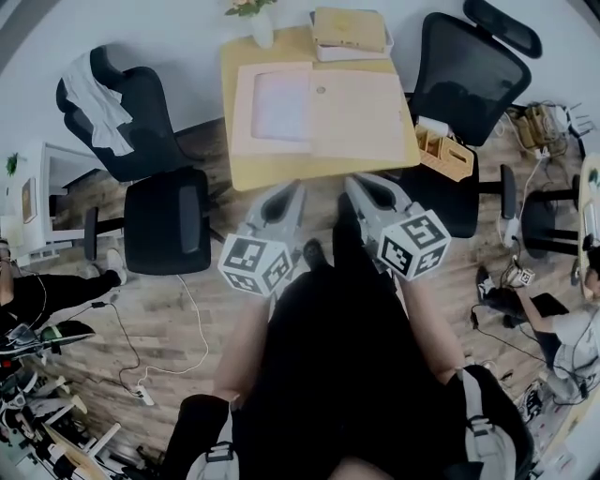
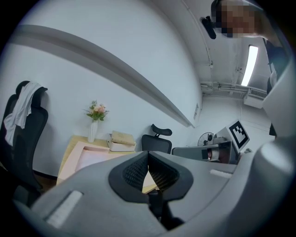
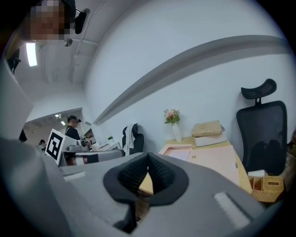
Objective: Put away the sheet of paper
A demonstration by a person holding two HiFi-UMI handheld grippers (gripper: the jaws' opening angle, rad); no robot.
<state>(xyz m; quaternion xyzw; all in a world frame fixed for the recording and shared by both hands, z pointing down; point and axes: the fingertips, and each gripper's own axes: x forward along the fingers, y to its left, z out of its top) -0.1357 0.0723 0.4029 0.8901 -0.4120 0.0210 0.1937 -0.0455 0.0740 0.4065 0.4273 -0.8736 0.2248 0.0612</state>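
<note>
An open pink folder (image 1: 356, 112) lies flat on the wooden table (image 1: 281, 173), and a pale sheet of paper (image 1: 281, 105) rests in its left half. Both grippers hang side by side just short of the table's near edge, above the person's lap. My left gripper (image 1: 298, 187) is shut with nothing between its jaws, its tips (image 2: 148, 152) meeting in front of the folder (image 2: 88, 155). My right gripper (image 1: 352, 180) is also shut and empty; in the right gripper view the tips (image 3: 148, 155) meet below the folder (image 3: 212, 159) and the paper (image 3: 178, 153).
A vase of flowers (image 1: 262, 28) and a stacked box (image 1: 352, 33) stand at the table's far edge. Black office chairs flank the table: one at the left (image 1: 169, 220), one with a white cloth (image 1: 112, 112), one at the right (image 1: 469, 75). A wooden organiser (image 1: 445, 150) sits by the right corner.
</note>
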